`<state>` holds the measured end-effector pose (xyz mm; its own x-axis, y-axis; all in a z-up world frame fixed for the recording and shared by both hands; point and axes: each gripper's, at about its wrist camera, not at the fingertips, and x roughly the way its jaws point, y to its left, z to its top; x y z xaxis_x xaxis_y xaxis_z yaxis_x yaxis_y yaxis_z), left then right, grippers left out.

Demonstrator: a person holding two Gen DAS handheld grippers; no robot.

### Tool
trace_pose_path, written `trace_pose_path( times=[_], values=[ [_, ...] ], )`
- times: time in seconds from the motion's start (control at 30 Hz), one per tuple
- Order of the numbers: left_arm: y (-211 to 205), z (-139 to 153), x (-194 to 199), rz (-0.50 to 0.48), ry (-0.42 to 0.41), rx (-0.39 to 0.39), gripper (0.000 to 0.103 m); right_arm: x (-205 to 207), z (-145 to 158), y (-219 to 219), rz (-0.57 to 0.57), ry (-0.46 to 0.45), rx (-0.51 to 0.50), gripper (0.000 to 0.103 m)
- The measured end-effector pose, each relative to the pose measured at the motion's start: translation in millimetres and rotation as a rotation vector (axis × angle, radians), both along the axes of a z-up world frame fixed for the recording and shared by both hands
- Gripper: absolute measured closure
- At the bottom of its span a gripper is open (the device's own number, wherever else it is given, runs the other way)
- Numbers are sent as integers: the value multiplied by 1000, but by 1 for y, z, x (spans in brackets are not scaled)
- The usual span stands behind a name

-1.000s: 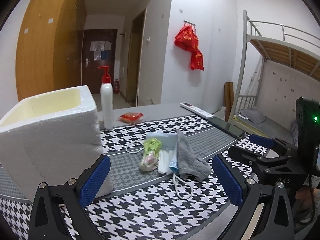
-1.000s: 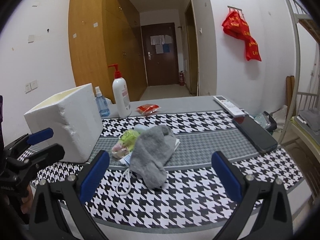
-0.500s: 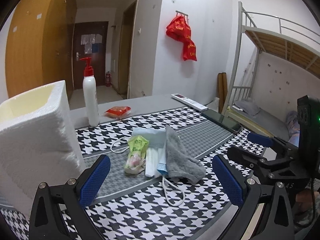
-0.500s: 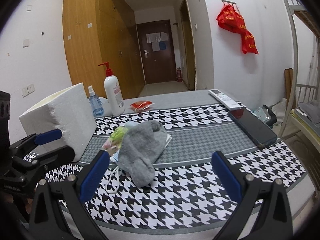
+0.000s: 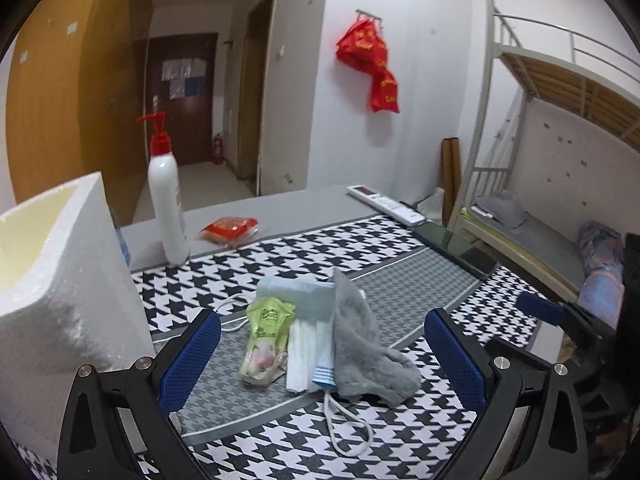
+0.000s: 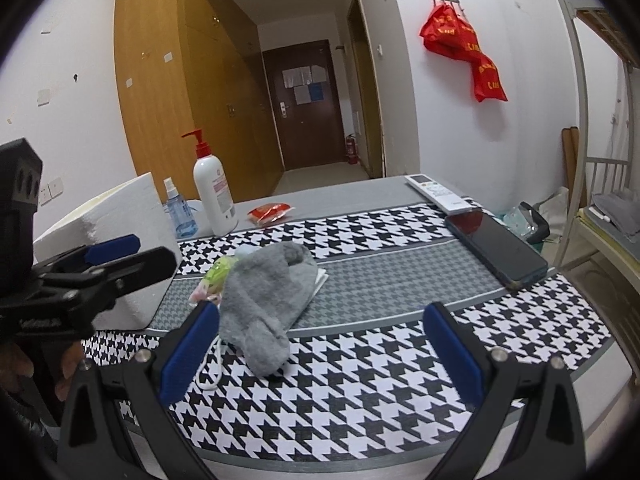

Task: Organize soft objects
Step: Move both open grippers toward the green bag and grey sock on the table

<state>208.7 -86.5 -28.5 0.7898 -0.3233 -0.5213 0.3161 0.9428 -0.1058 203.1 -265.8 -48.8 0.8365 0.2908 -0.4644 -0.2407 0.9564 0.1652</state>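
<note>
A grey sock lies on a small heap in the middle of the houndstooth cloth. Under and beside it are a face mask with white loops, a pale blue pack and a green sachet. A white foam box stands open-topped at the left. My left gripper is open, its blue pads wide on either side of the heap, short of it. My right gripper is open too, just in front of the sock's toe.
A white pump bottle, a small blue spray bottle and a red packet stand behind the heap. A remote and a dark phone lie at the right. A bunk bed is beyond the table edge.
Both grippers have swung a little to the right and edged nearer the heap; the foam box has slid toward the left edge of the left view. Both stay open.
</note>
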Motion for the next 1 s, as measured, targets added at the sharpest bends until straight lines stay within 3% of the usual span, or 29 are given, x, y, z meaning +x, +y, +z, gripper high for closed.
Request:
trace_pose_path(
  times=[0.27,0.4,0.57,0.73,0.83,1.0],
  values=[
    [-7,-7,9,45,13,86,1,9,-9,5,45,33,11,0],
    [-8,-10,16,45,25,85,1,10,-11,4,51,44,22,0],
    [-14,-17,25,61,63,99,8,12,-13,2,51,48,29,0],
    [-9,-22,36,94,86,107,8,14,-13,1,56,50,39,0],
    [-5,-28,41,128,101,142,16,15,-13,6,73,53,31,0],
    [5,-28,32,147,94,157,17,18,-14,15,105,52,20,0]
  ],
)
